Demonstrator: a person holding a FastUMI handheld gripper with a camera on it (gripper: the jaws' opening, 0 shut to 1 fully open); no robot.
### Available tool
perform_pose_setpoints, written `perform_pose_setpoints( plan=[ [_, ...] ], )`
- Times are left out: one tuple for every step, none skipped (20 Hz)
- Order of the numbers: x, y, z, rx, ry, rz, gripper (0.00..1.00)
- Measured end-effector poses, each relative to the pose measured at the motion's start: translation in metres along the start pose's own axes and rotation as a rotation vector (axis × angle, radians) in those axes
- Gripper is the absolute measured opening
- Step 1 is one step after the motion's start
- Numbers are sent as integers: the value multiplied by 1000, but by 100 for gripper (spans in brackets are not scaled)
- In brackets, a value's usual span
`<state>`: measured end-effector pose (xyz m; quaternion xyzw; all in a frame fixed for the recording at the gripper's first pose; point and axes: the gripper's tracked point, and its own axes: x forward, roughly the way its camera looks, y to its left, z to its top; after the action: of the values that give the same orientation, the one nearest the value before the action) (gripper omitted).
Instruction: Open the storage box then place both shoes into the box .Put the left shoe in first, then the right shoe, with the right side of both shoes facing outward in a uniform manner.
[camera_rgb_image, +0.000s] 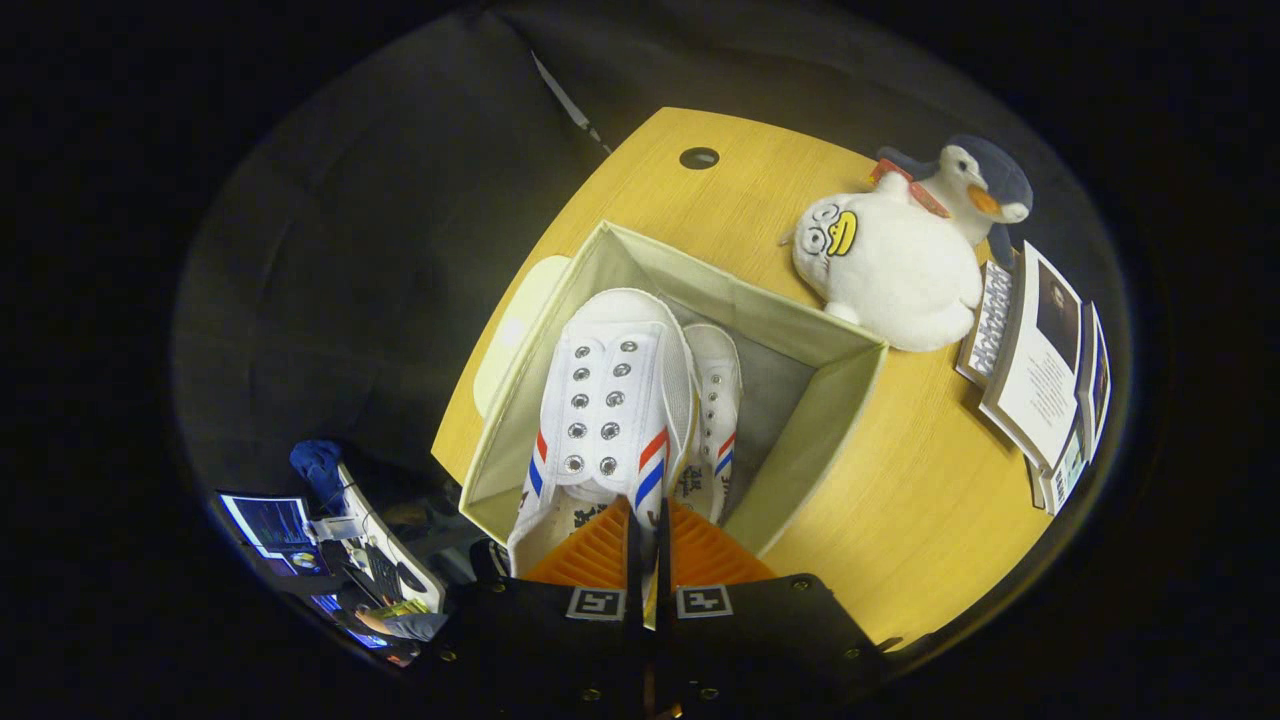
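Observation:
An open beige fabric storage box (820, 420) stands on the wooden table (900, 520). Its lid (520, 325) lies beside it on the table. A white canvas shoe with red and blue stripes (610, 400) hangs toe-down over the box, held by its collar. My gripper (650, 555) is shut on that collar, fingers almost touching. A second matching white shoe (716, 420) lies inside the box just beyond and beside the held one.
A white plush duck and a penguin toy (900, 255) sit on the table past the box. Books and booklets (1040, 370) lie beside them. A cable hole (698, 157) is in the far tabletop. Off the table's edge, a desk with monitors (300, 540).

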<state>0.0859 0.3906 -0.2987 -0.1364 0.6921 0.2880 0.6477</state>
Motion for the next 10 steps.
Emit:
perform_pose_setpoints(
  plan=[
    [6,1,-1,1,15,-11,5],
    [11,4,-2,4,28,-3,5],
    [14,11,-3,8,35,25,8],
    [12,17,-1,17,27,64,15],
    [7,21,2,24,8,87,18],
    [-1,19,7,22,-16,92,23],
    [-7,16,9,15,-41,97,26],
    [-17,11,11,3,-70,100,36],
    [-27,5,11,-12,-100,90,45],
    [-38,-3,10,-25,-129,77,57]
  ],
)
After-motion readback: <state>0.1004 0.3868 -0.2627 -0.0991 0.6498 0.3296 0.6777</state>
